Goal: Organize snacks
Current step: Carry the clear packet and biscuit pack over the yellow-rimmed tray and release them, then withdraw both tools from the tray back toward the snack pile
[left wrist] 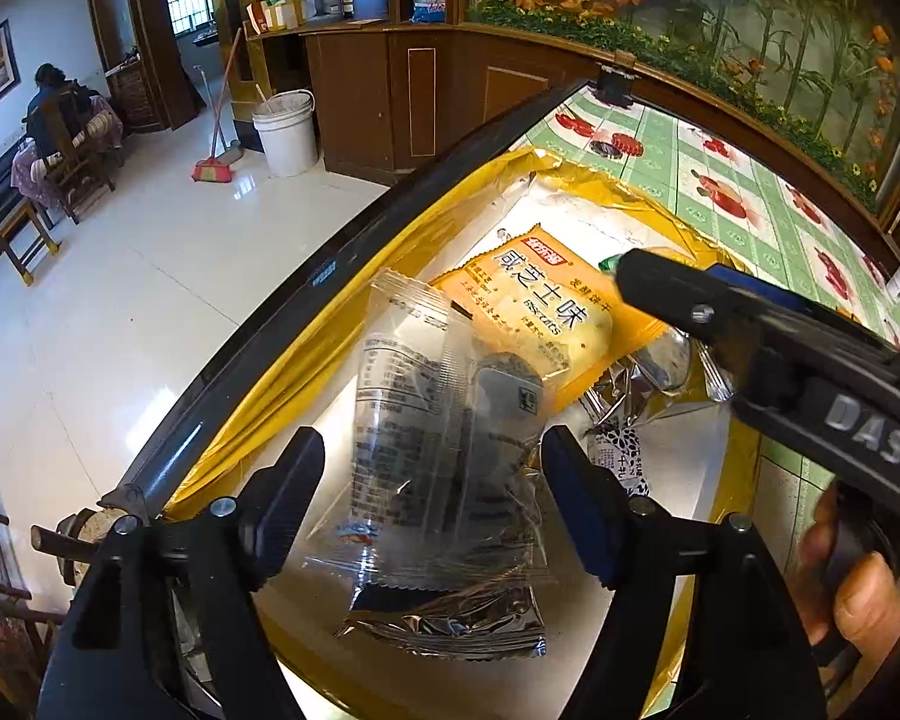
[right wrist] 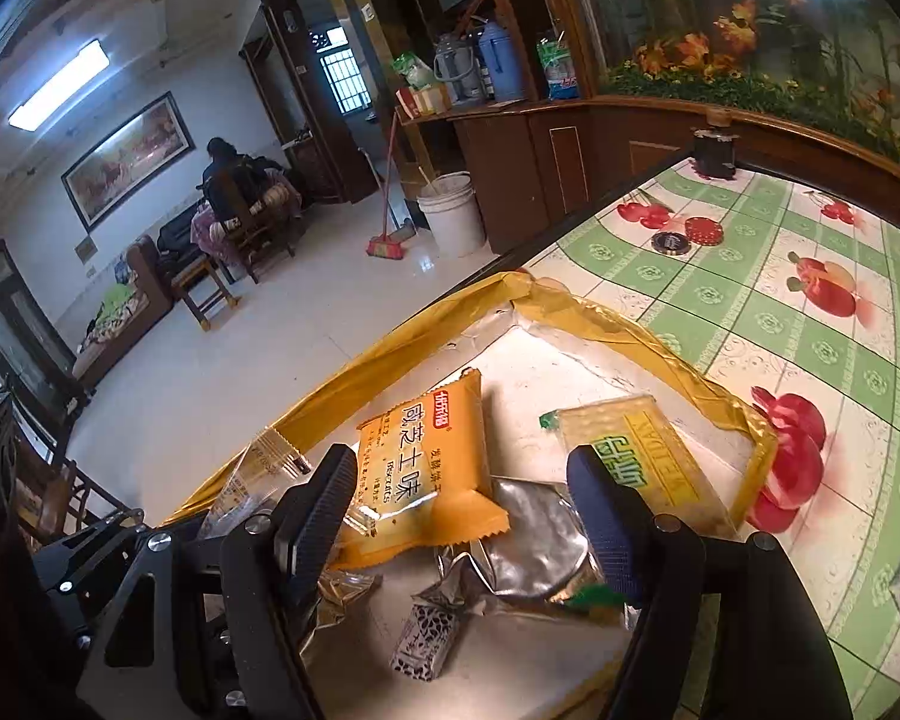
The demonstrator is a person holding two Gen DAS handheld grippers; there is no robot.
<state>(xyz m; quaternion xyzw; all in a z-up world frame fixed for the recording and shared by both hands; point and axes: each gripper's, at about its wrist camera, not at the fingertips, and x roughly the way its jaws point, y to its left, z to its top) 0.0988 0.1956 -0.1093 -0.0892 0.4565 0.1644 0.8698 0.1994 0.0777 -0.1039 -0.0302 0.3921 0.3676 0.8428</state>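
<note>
Left wrist view: close above the yellow-rimmed box (left wrist: 306,354), looking down and forward along the fingers. Right wrist view: just as near, from the other side, tilted more toward the room. Shared by both: orange biscuit packet (left wrist: 540,312) (right wrist: 426,468), patterned tablecloth (left wrist: 750,192) (right wrist: 750,276), white bucket (left wrist: 286,132) (right wrist: 453,213).

Bright daylight glares off the white floor (left wrist: 168,276); a ceiling lamp (right wrist: 60,87) glows; fisheye edges bend and darken.

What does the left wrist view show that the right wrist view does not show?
Only the left wrist view shows the clear packet whole, between the open left gripper, and the right gripper's body. Only the right wrist view shows the yellow-green packet whole and two round lids on the tablecloth. Both show the orange biscuit packet, the small patterned candy and the yellow tray.
</note>
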